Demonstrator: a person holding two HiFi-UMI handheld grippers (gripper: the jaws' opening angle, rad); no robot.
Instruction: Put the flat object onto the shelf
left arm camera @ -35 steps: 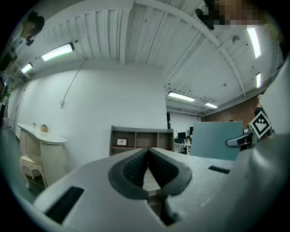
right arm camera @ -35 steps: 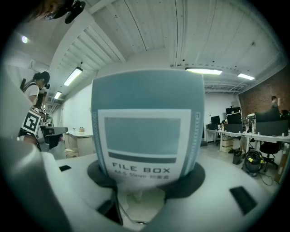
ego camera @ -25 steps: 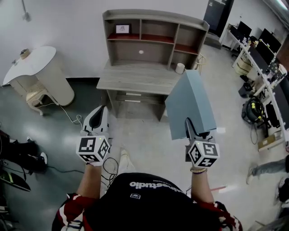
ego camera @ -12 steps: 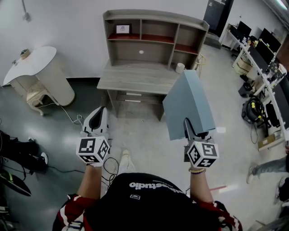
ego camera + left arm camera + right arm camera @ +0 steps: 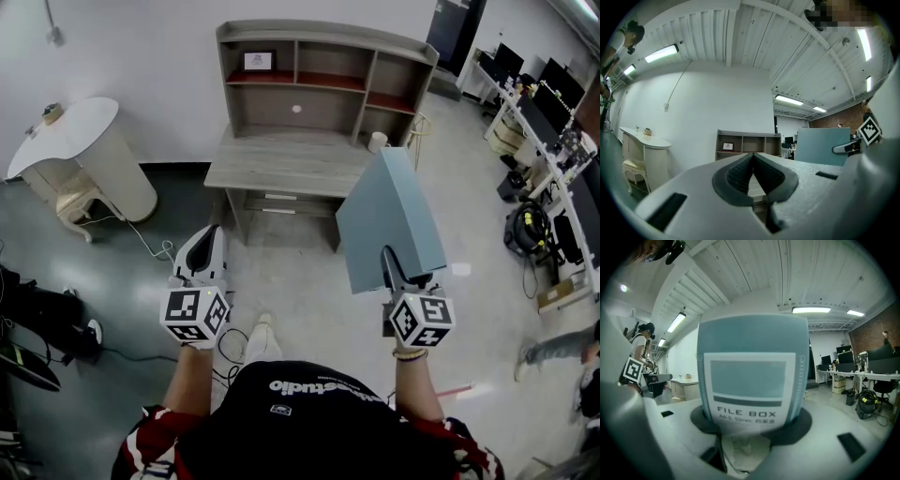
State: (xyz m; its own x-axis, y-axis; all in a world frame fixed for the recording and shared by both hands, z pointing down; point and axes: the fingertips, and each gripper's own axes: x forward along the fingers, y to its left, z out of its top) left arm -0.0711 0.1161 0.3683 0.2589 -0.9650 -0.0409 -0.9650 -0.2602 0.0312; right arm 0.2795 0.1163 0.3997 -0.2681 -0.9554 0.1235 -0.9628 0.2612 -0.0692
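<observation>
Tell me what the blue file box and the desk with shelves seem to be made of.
File box: probably plastic or coated board, matte grey-blue; smooth, even faces, printed spine label.
Desk with shelves: seemingly wood-look laminate board, matte grey; streaky grain on its top, reddish shelf boards.

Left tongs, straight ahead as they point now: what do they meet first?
Most likely the wooden desk under the shelf unit; only floor lies between it and the left tongs. Whether they meet the desktop edge or the drawers below is unclear.
</observation>
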